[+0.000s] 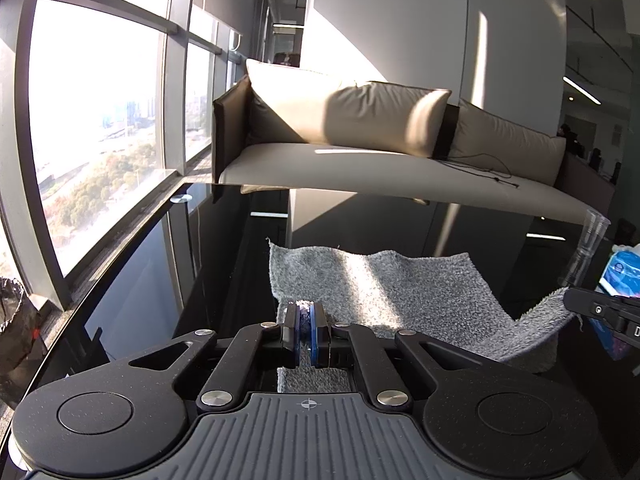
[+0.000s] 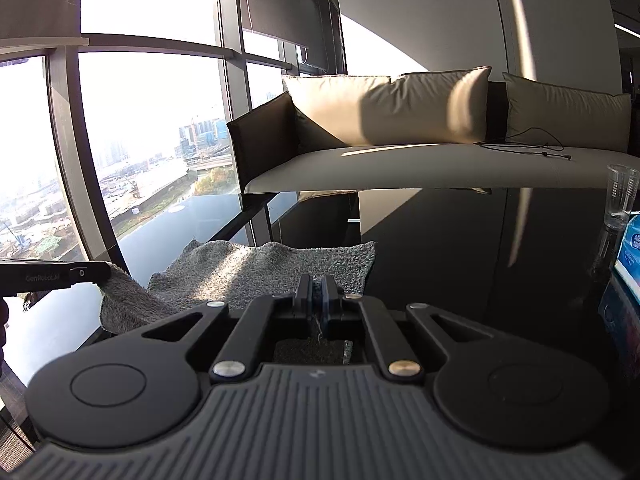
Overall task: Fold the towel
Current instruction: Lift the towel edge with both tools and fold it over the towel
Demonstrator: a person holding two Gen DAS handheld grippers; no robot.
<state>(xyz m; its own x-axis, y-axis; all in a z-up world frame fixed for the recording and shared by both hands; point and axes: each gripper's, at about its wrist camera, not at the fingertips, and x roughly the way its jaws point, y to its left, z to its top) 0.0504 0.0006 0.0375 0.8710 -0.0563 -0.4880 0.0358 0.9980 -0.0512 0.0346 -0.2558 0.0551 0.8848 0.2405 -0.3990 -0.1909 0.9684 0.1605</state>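
Both claws are clenched on the near edge of the grey terry towel: left claw (image 1: 306, 330) at one near corner, right claw (image 2: 318, 300) at the other. The towel (image 1: 384, 280) hangs lifted off the black glass counter (image 1: 168, 280), far edge resting toward the sofa-side edge. Judged mid-fold; the near edge likely needs carrying forward evenly. Pinched corners are hidden; whether already doubled is unclear.

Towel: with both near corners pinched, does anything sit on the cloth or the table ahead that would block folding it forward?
Nothing visible does. The left tool and right tool each grip a near corner of the towel, and its far half lies bare on the black table. The plastic cup and blue tissue pack stand off to the right.
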